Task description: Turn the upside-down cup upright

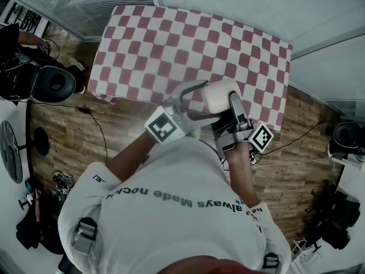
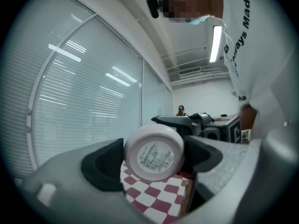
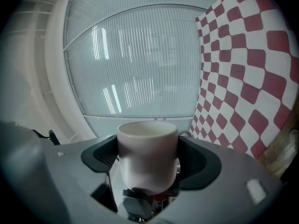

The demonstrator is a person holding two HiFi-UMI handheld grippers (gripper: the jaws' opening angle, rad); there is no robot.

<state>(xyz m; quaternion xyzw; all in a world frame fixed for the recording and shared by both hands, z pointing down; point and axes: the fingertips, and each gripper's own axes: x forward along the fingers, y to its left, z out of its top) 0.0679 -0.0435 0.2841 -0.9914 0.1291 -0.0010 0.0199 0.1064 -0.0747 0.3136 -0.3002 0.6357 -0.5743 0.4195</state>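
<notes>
**Head view: cup held in the air between both tongs**

Head view shows the pale cup [image 1: 219,96] off the desk [image 1: 171,39], above the near edge of the red-and-white checked cloth, with both tongs on it at once. The left tongs [image 1: 210,101] come in from the left and the right tongs [image 1: 231,104] from the near right.

In the right gripper view the right tongs are clenched on the cup's body, a dark pad pressed to each side. The open rim is toward the top of that picture and the handle peeks out behind on the right.

In the left gripper view the cup's labelled base faces the camera. The left tongs stand wide, and both pads appear to meet the cup's sides near the base, grasping it.
</notes>
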